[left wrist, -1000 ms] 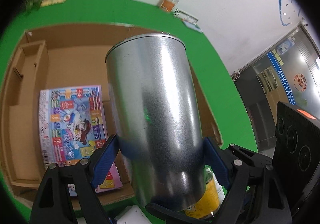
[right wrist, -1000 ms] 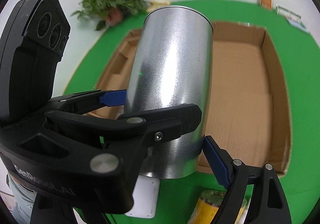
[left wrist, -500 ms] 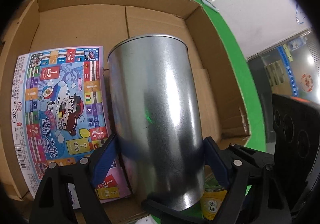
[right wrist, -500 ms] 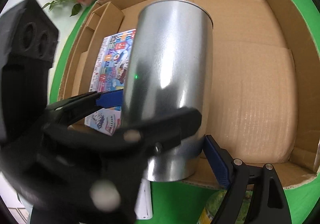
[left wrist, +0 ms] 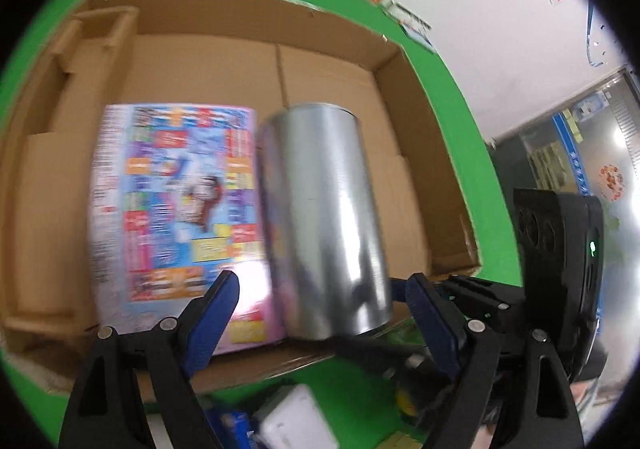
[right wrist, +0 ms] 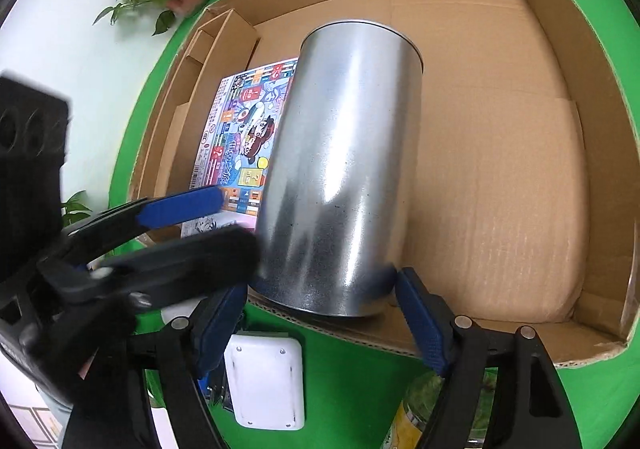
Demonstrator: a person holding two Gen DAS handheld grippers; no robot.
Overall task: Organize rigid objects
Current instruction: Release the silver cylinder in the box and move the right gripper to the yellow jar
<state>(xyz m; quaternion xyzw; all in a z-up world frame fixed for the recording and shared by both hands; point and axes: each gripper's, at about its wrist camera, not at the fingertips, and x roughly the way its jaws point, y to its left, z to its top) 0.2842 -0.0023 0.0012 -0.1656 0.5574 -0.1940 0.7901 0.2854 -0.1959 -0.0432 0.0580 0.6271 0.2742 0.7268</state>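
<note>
Centre of both wrist views: tall bare-metal cylindrical can (left wrist: pixel 320 217) inside the big open brown cardboard box (left wrist: pixel 424 137), its side just beside the flat, brightly printed board-game box (left wrist: pixel 172 201) lying on the carton floor at frame left. Its lower end hides the carton's near wall, so whether it is fully set down cannot be told. Judged reason for the spot: parked tight against the game box, leaving the bare right half of the floor free for more items. Left gripper (left wrist: pixel 322 279): jaws spread wide, both blue pads clear of the can with gaps showing either side; holds nothing, apparently letting go. Right gripper (right wrist: pixel 320 283): jaws have just been closing, can's lower end between them, pad tips right at its edges; actual contact cannot be told, possibly steadying it against tipping. Bottom of frame, on the green tabletop (right wrist: pixel 360 369) outside the carton: white plastic case (right wrist: pixel 264 381) and yellow-labelled jar (right wrist: pixel 408 421), not yet packed.
</note>
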